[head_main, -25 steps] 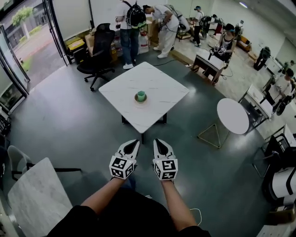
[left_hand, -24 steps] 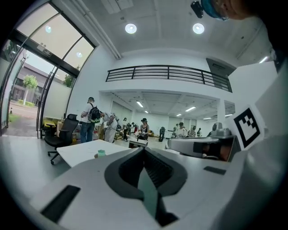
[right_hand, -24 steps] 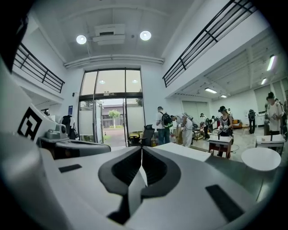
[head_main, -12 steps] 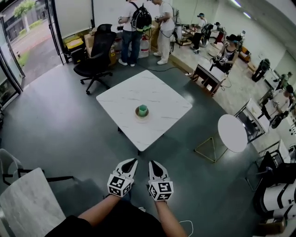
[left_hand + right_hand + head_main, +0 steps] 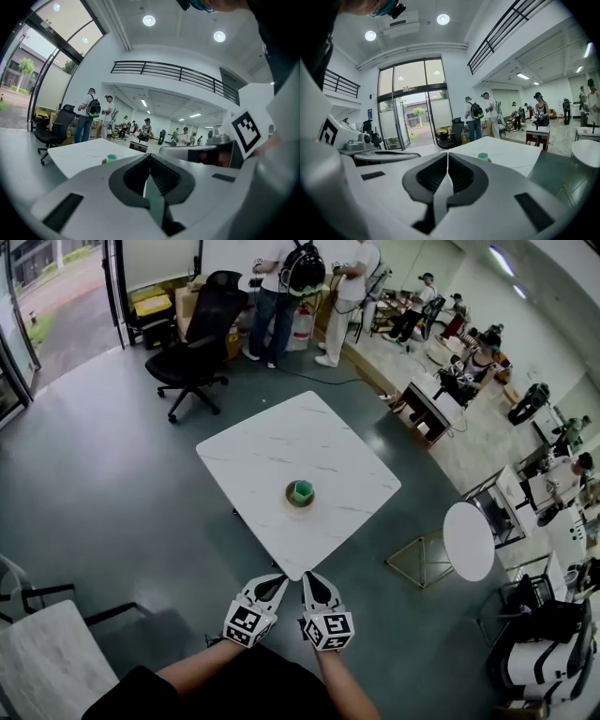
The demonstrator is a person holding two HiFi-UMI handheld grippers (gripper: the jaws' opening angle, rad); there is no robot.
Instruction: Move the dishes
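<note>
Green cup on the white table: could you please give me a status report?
Left gripper and right gripper: jaws shut, both empty, at the table's near corner. Green cup upright on its saucer, untouched. Nothing in the way.

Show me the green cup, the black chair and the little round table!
green cup (image 5: 301,490): head view, on the cup's green side.
black chair (image 5: 217,306): head view, on its backrest.
round table (image 5: 469,540): head view, on the middle of its white top.
</note>
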